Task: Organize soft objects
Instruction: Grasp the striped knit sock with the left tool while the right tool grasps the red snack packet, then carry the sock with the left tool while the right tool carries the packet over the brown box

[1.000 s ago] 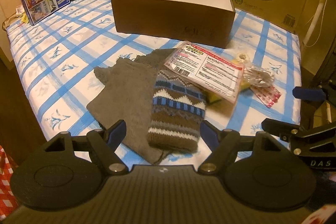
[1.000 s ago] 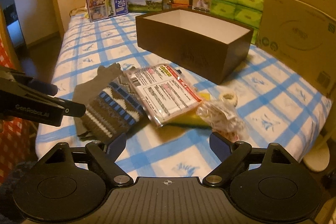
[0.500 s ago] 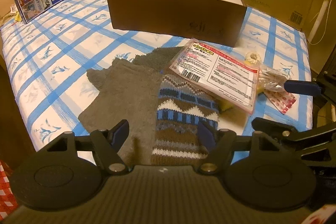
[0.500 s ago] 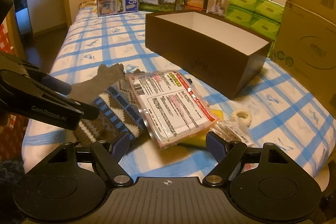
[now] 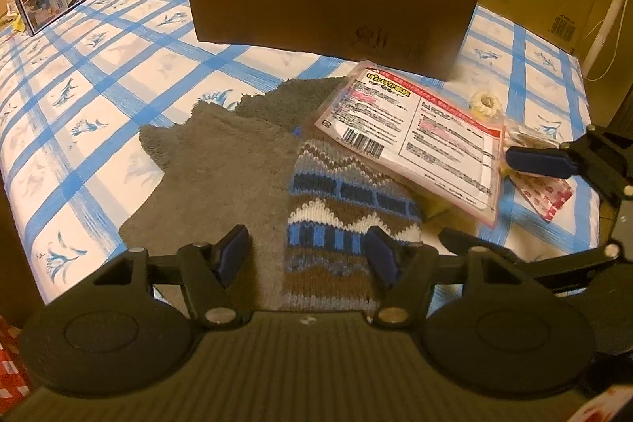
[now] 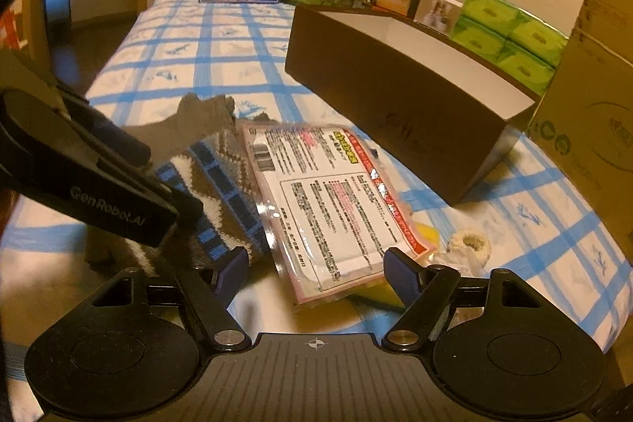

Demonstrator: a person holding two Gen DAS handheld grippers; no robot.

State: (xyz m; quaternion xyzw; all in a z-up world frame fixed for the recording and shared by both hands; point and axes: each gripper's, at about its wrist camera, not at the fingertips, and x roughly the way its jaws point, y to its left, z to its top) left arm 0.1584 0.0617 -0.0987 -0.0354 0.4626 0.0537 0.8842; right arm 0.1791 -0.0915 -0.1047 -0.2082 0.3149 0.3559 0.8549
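My left hand-held gripper over knit sock on bed, jaws closing, not pinching yet. Right hand-held gripper likewise, straddling plastic packet overlapping sock. Open box ahead, likely destination.

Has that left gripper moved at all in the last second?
Yes. The left gripper has come forward and down toward the brown box, over the patterned knit piece, its jaws closing a little, gripping nothing.
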